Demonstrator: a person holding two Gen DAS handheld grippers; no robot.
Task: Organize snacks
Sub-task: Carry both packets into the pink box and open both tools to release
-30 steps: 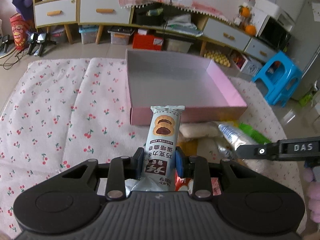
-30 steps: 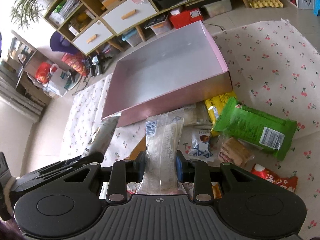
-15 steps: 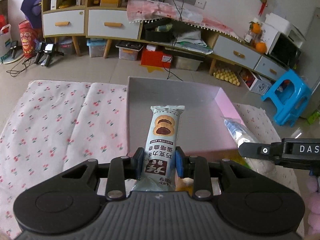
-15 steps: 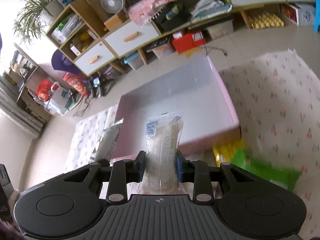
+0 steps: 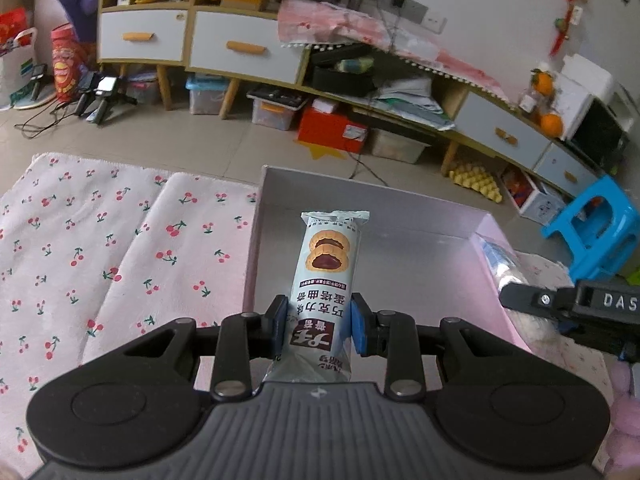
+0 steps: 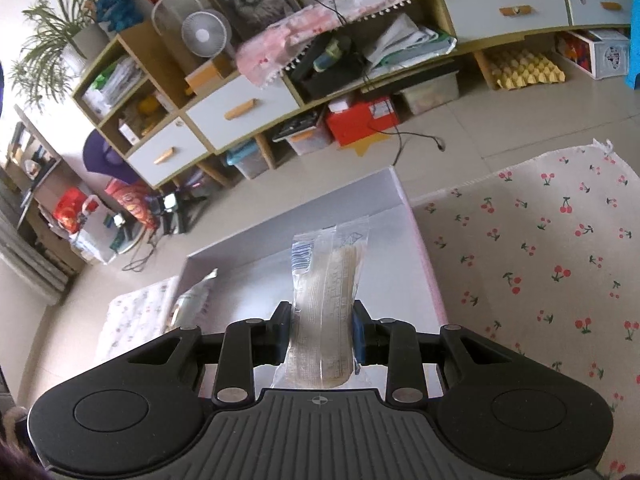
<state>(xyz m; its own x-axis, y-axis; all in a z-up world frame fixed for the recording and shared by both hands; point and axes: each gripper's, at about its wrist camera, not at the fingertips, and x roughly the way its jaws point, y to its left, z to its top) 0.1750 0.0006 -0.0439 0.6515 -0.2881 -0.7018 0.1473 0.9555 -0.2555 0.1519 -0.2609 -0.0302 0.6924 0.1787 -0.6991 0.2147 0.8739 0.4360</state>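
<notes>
My left gripper [image 5: 319, 330] is shut on a pale blue cookie packet [image 5: 326, 276] printed with chocolate tart biscuits, held upright over the near left part of the pink box [image 5: 416, 256]. In the right wrist view, my right gripper [image 6: 321, 330] is shut on a clear packet of pale crackers [image 6: 326, 300], above the same pink box [image 6: 260, 248]. The cookie packet [image 6: 192, 296] shows at the left there. The right gripper's finger [image 5: 560, 300] and its clear packet [image 5: 500, 260] appear at the right edge of the left wrist view.
The box lies on a white cherry-print cloth [image 5: 100, 248] on a tiled floor. Behind stand low cabinets with drawers [image 5: 240, 44], storage bins, a red box [image 5: 332, 128] and a blue stool [image 5: 596, 220]. Cherry cloth [image 6: 540, 260] extends right of the box.
Both grippers have moved forward from over the snack pile to above the pink box, each carrying its packet. The loose snacks on the cloth have dropped out of view.
</notes>
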